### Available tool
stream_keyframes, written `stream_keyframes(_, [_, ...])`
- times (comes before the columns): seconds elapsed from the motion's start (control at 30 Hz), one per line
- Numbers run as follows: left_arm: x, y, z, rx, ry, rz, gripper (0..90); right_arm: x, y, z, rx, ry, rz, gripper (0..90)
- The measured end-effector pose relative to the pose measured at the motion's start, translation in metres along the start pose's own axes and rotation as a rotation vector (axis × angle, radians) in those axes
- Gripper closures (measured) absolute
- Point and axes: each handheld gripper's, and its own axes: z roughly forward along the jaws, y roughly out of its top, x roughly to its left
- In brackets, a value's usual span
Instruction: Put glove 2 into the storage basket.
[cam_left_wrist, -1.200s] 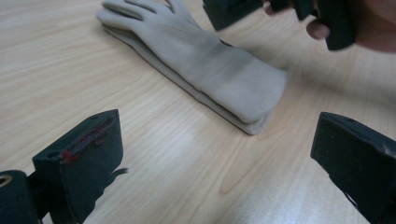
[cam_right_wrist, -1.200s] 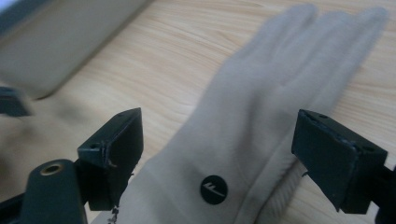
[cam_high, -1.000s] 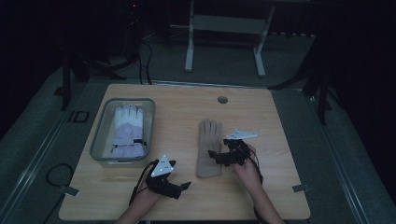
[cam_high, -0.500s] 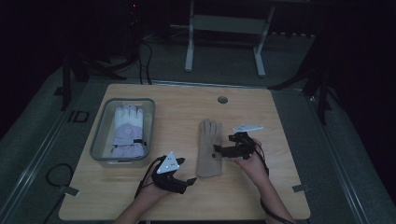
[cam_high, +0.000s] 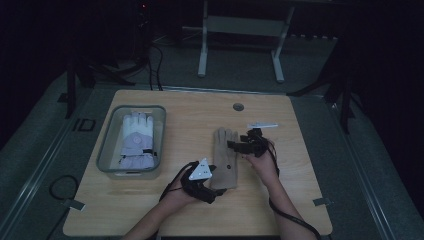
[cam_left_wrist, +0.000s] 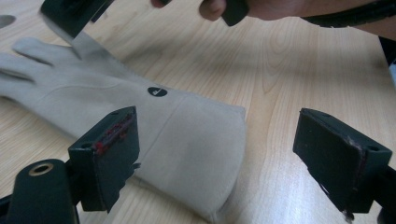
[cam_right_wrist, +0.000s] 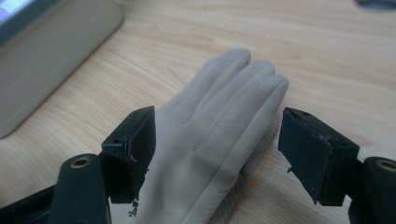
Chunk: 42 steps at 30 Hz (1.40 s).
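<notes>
Both grippers have closed in on tan glove (cam_high: 225, 157) mid-counter (cam_high: 280, 200): left gripper (cam_left_wrist: 219, 158) at cuff, right gripper (cam_right_wrist: 217, 149) over fingers, jaws wide but narrowing, empty. Risk: pads pinch only top layer, glove slips.

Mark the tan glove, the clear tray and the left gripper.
tan glove (cam_high: 225, 155): high view, on its palm.
clear tray (cam_high: 106, 150): high view, on its left wall.
left gripper (cam_left_wrist: 215, 158): left gripper view, midway between its open fingertips, over the glove's cuff.
</notes>
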Motion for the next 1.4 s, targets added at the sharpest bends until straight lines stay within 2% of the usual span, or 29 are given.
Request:
stream_keyframes(0.03, [0.0, 0.001, 0.002, 0.013, -0.001, 0.009, 15.0, -0.002, -0.001, 0.004, 0.016, -0.003, 0.011, 26.8])
stream_keyframes(0.07, [0.001, 0.001, 0.005, 0.016, -0.019, 0.009, 15.0, -0.004, -0.002, 0.007, 0.028, 0.0, 0.02, 26.2])
stream_keyframes(0.23, [0.003, 0.0, 0.013, 0.06, -0.027, 0.021, 20.5, -0.01, -0.009, 0.018, 0.06, 0.011, 0.053, 26.3])
stream_keyframes(0.27, [0.005, -0.003, 0.016, 0.077, -0.032, 0.023, 20.6, -0.012, -0.011, 0.022, 0.068, 0.03, 0.07, 26.9])
stream_keyframes(0.4, [0.008, -0.006, 0.022, 0.098, -0.035, 0.021, 25.7, -0.013, -0.014, 0.028, 0.094, 0.049, 0.078, 30.7])
stream_keyframes(0.5, [0.01, -0.009, 0.025, 0.134, -0.043, 0.03, 30.8, -0.014, -0.015, 0.029, 0.101, 0.071, 0.076, 38.8])
stream_keyframes(0.53, [0.01, -0.01, 0.026, 0.14, -0.042, 0.034, 33.1, -0.014, -0.016, 0.029, 0.105, 0.081, 0.071, 43.8])
stream_keyframes(0.6, [0.01, -0.01, 0.027, 0.141, -0.042, 0.037, 34.0, -0.014, -0.016, 0.03, 0.11, 0.1, 0.061, 47.3])
stream_keyframes(0.73, [0.01, -0.009, 0.028, 0.174, -0.036, 0.058, 37.1, -0.011, -0.015, 0.03, 0.137, 0.117, 0.043, 63.6])
stream_keyframes(0.83, [0.007, -0.007, 0.029, 0.201, -0.013, 0.092, 39.2, -0.003, -0.012, 0.027, 0.136, 0.066, -0.032, 70.9])
stream_keyframes(0.87, [0.006, -0.006, 0.03, 0.213, -0.002, 0.107, 39.6, -0.001, -0.011, 0.026, 0.134, 0.055, -0.042, 72.0])
stream_keyframes(1.07, [0.003, 0.0, 0.032, 0.258, 0.012, 0.122, 40.8, 0.005, -0.007, 0.025, 0.123, 0.01, -0.049, 75.0])
stream_keyframes(1.13, [0.004, 0.001, 0.032, 0.263, 0.017, 0.121, 47.2, 0.007, -0.005, 0.026, 0.127, 0.005, -0.055, 75.3])
stream_keyframes(1.3, [0.007, 0.005, 0.032, 0.291, 0.077, 0.129, 71.2, 0.009, -0.003, 0.027, 0.136, -0.004, -0.067, 76.1])
stream_keyframes(1.33, [0.007, 0.005, 0.032, 0.291, 0.077, 0.129, 75.7, 0.01, -0.003, 0.027, 0.137, -0.007, -0.069, 76.5])
stream_keyframes(1.37, [0.009, 0.007, 0.032, 0.294, 0.071, 0.104, 77.6, 0.01, -0.003, 0.027, 0.137, -0.005, -0.072, 76.9])
stream_keyframes(1.4, [0.01, 0.007, 0.031, 0.299, 0.07, 0.104, 78.8, 0.011, -0.002, 0.027, 0.14, -0.007, -0.074, 77.6])
